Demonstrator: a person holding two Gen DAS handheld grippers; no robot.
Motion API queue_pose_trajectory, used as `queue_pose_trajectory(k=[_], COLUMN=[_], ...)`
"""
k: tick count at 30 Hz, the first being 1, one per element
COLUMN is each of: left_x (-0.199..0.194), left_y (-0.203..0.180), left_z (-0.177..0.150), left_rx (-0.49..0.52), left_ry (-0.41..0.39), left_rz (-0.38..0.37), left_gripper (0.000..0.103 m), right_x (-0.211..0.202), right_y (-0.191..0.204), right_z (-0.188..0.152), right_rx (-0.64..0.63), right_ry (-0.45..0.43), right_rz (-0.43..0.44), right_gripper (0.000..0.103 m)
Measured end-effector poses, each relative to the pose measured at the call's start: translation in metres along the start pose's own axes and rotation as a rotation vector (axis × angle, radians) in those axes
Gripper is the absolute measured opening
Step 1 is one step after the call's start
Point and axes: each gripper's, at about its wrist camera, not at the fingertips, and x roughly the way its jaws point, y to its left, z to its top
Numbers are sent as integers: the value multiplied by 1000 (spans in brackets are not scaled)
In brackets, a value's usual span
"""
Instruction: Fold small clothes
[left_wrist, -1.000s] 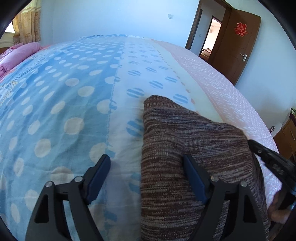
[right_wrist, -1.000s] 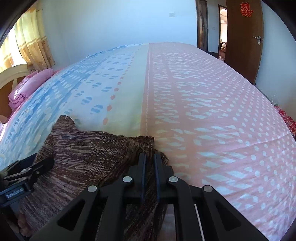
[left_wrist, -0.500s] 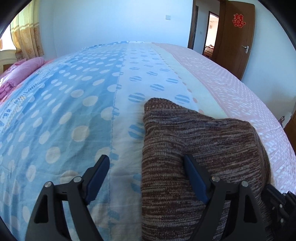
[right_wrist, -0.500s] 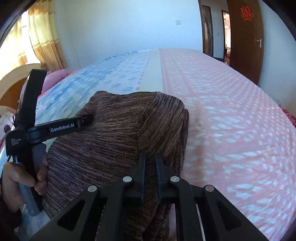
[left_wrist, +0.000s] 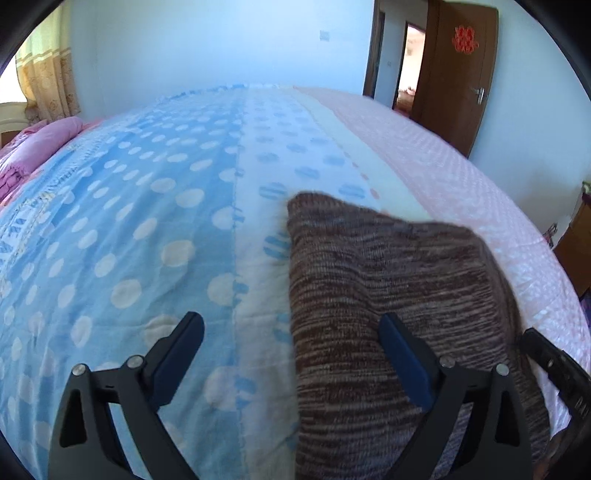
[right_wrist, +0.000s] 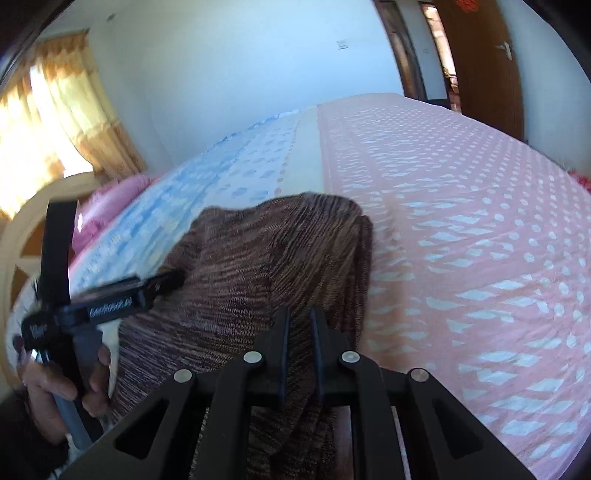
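Note:
A brown striped knit garment (left_wrist: 388, 266) lies folded on the bedspread (left_wrist: 129, 221). My left gripper (left_wrist: 290, 321) stands wide open and its jaws are still opening. Its right finger hovers over the garment's left part and its left finger over the blue sheet, with nothing pressed between them. My right gripper (right_wrist: 299, 314) is nearly shut, with a fold of the garment (right_wrist: 258, 258) pinched between its pads, and its jaws are starting to open. The right wrist view shows the left gripper (right_wrist: 110, 299) at the garment's left side, held by a hand (right_wrist: 55, 387).
The bed's pink patterned half (right_wrist: 461, 221) stretches to the right. A pink quilt (left_wrist: 33, 147) lies at the far left by the headboard (right_wrist: 22, 221) and curtains (right_wrist: 74, 110). A brown door (left_wrist: 458, 74) stands open at the back right.
My right gripper has swung left with the garment's edge, laying it over into a narrower fold, and its view has rolled. The left jaws have widened and drawn back a little.

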Motion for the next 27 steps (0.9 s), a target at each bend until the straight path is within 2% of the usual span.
queue_pose_trajectory(k=[2,3,4,5,7,9,11,13,16,21,24,27], left_x=[-8,-7,-3,8,29,48,45,46,47,45,44,45], left_y=[3,5,5,6,10,13,3,-9,-6,1,5,4], left_z=[3,7,10,14,15,9,6,5,5,2,2,3], left_rx=[-20,-42,-67,-100,-157,-214,-150,-75,-102,-126,-128,-122], left_ry=[-39,-36,-14,38,128,170,140,150,141,107,107,109], left_rz=[-59,-107,-153,-200,-246,-258,-237,-194,-224,-245,-259,-266], left_gripper=[98,98,98,98,98,97,100,100,99,93,93,97], right_x=[-15,-20,-22,-21,-15,-8,-7,-3,6,10,29,50], right_y=[-16,-23,-28,-36,-44,-47,-43,-39,-30,-33,-29,-24], right_z=[1,2,1,1,0,-1,0,0,3,5,16,29], right_rx=[103,147,173,212,262,286,264,247,213,200,195,136], right_ry=[-79,-107,-119,-112,-76,-42,-43,-26,-6,34,79,125], right_rz=[10,12,11,22,47,49,46,34,19,61,101,75], right_gripper=[44,68,74,74,74,74,74,74,74,74,74,74])
